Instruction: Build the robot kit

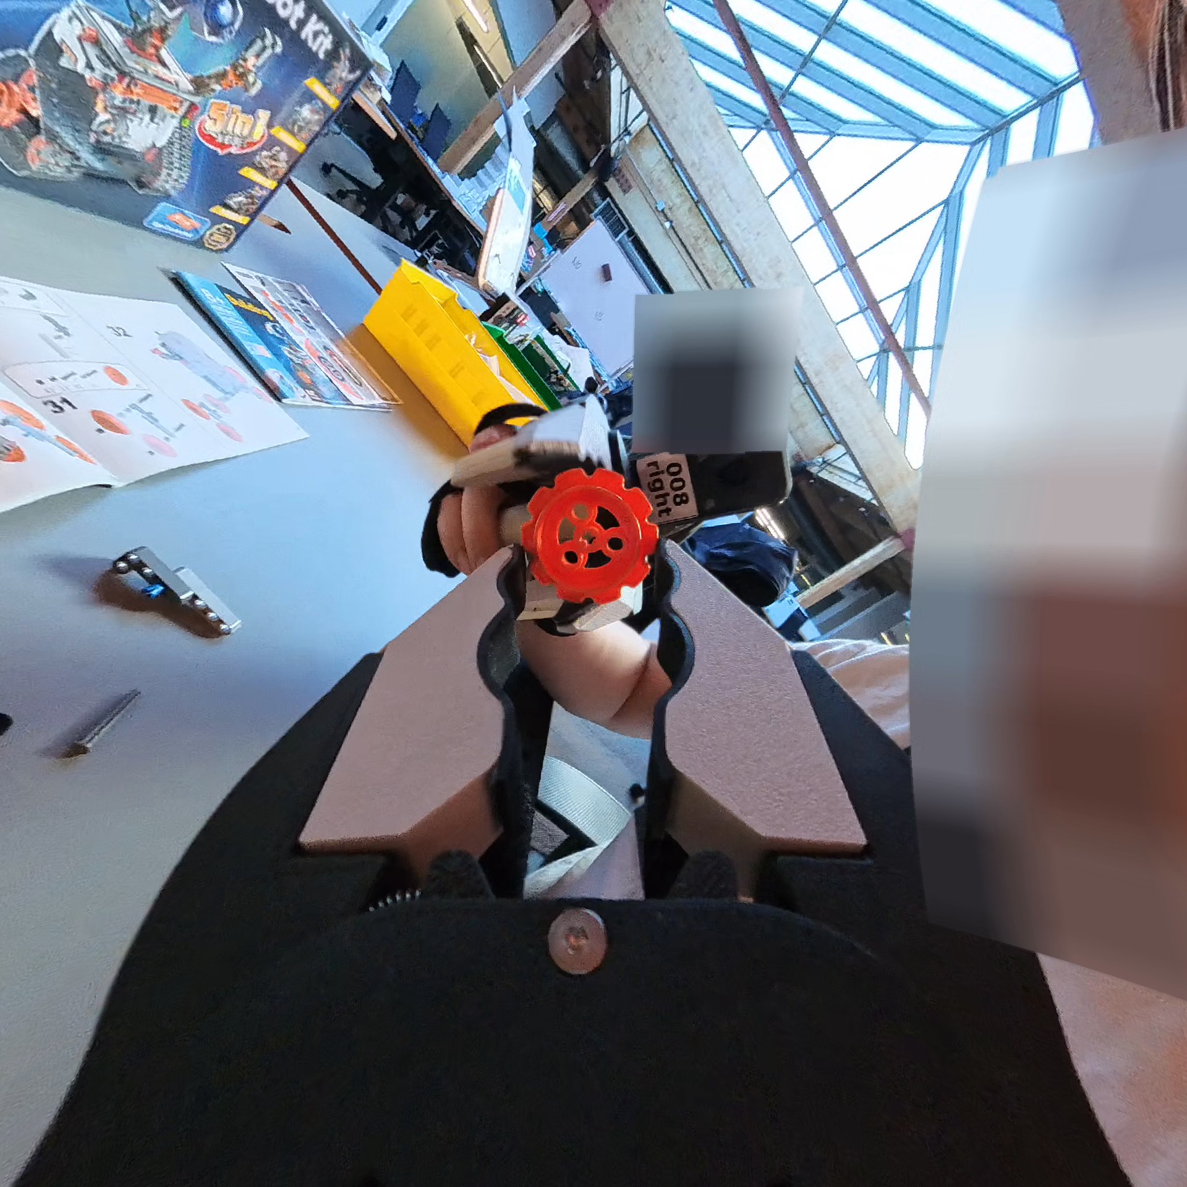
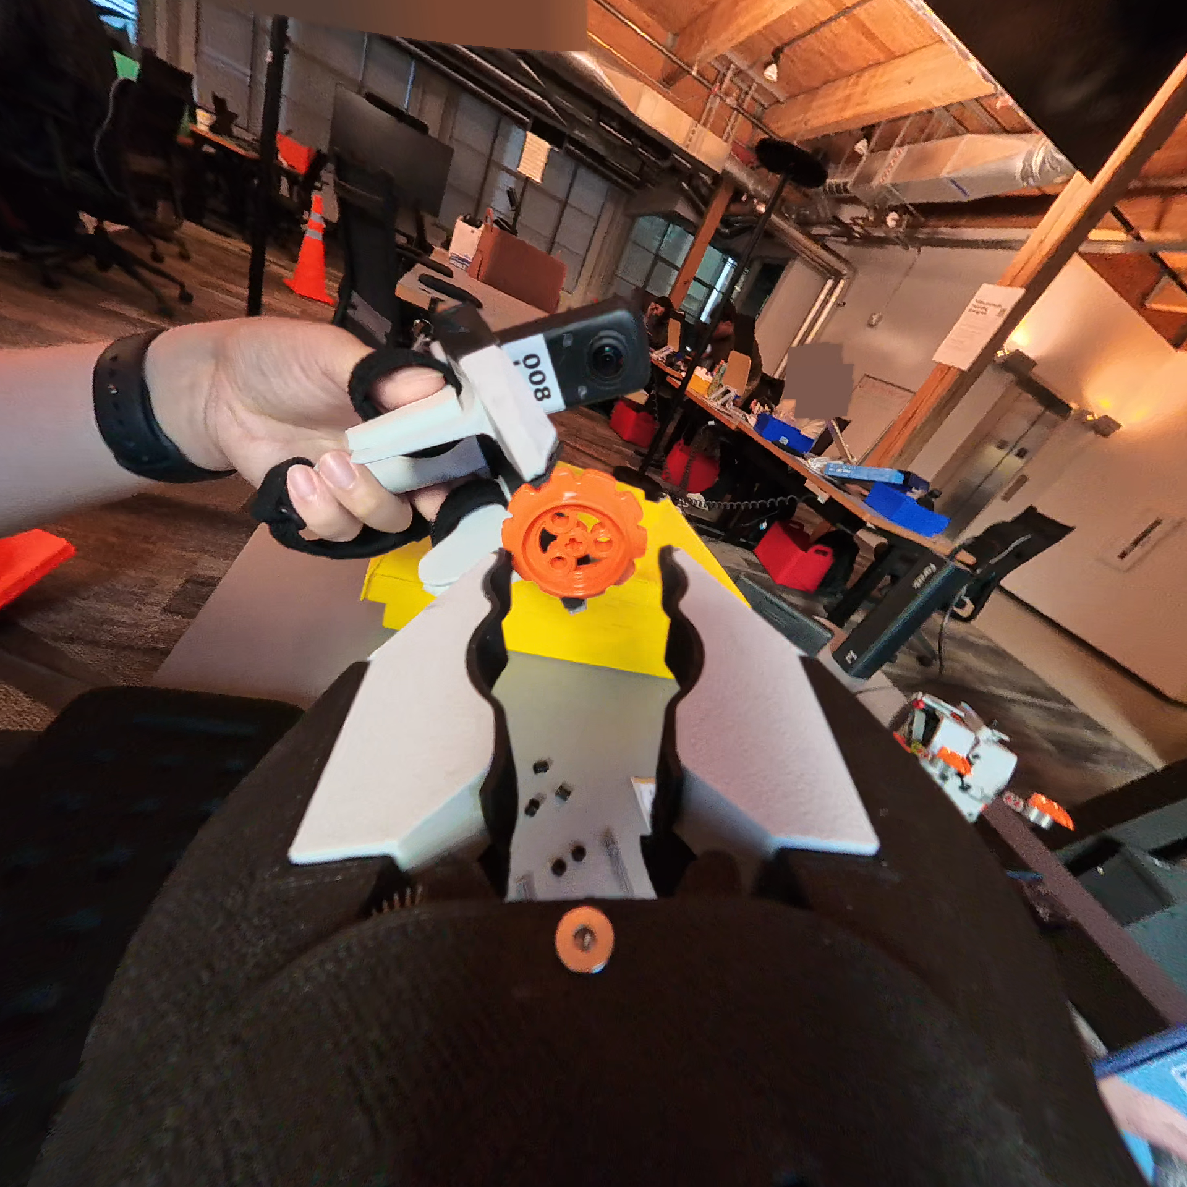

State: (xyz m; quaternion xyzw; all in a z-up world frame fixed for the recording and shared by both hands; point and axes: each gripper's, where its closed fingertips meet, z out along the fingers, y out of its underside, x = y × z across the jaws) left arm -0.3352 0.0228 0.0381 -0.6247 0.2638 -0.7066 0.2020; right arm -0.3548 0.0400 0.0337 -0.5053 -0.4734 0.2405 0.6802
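Grippers meet over an orange gear (image 1: pixel 589 534) — left gripper (image 1: pixel 586 571) and right gripper (image 2: pixel 581 565) both wide-jawed beside it; which grips it is unclear.

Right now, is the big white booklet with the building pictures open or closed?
Open. The booklet lies spread flat on the grey table, with two facing pages of step drawings showing.

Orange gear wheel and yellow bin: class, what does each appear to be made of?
Orange gear wheel: likely hard moulded plastic, glossy; even colour, crisp teeth and holes. Yellow bin: probably rigid plastic, smooth, slightly shiny; uniform colour, moulded slots.
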